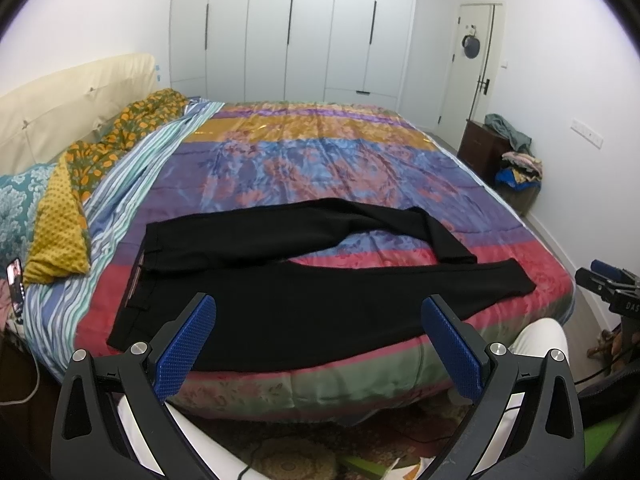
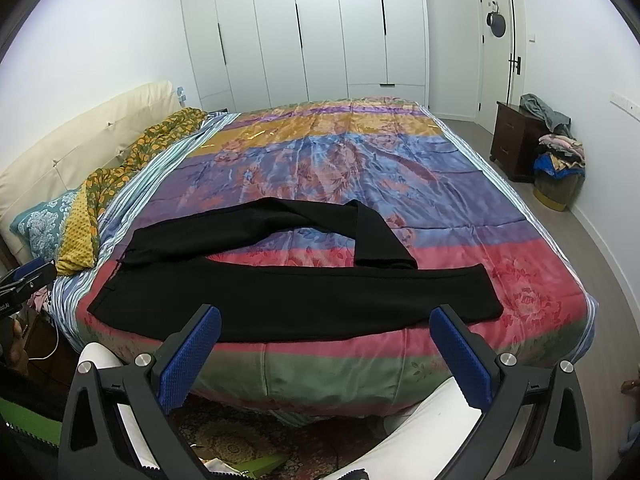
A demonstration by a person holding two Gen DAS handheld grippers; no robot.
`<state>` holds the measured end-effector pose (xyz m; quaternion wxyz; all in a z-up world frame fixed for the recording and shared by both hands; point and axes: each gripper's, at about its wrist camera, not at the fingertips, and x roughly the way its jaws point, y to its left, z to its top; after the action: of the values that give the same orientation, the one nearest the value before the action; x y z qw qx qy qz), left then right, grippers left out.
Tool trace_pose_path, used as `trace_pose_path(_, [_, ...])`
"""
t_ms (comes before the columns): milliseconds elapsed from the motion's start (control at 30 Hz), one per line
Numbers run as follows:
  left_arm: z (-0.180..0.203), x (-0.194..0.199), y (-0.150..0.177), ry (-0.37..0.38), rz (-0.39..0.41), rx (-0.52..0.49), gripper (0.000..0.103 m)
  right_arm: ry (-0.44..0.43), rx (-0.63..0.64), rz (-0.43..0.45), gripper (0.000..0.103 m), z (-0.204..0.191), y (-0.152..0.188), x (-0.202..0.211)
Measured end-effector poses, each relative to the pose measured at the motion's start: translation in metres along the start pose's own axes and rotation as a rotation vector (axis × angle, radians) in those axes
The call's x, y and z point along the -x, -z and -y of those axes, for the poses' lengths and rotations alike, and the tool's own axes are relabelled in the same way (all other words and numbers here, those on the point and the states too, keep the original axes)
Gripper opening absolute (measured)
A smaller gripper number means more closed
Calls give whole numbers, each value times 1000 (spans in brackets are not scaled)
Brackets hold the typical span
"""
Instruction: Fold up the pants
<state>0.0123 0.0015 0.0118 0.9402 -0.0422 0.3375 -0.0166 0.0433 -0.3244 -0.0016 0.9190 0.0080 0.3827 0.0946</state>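
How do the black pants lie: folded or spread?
Mostly spread: the pants lie flat on the bed, only the far leg's end doubled back.

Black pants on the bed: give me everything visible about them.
The black pants are plain, matte, woven-looking fabric, spread flat and unfolded on the colorful quilt near the bed's front edge. The waistband, showing a reddish inner strip, lies to the left; the legs run right. The near leg lies straight along the edge; the far leg angles away, then bends back toward the near one at its lower end. Only the quilt touches them: both grippers hover short of the bed, fingers spread.
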Motion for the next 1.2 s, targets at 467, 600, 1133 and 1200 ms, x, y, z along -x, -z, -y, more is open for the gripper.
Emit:
trace_pose_path(467, [-5,-5,4,-4,-4,4,103,9,2,-30,103,0,4,-6])
trace_pose_path(600, [-7,-6,6,-4,-4,6,102,4,1,-20,103,1,4,-6])
trace_pose_path(1133, [-8,-6,7,-4,-4,6,103,-2,-6,-17,103,-1,6,-8])
trace_pose_path(1200, [-9,-7,7,-3,-4,5,103,-3,-7,-16,103,-1,6,-8])
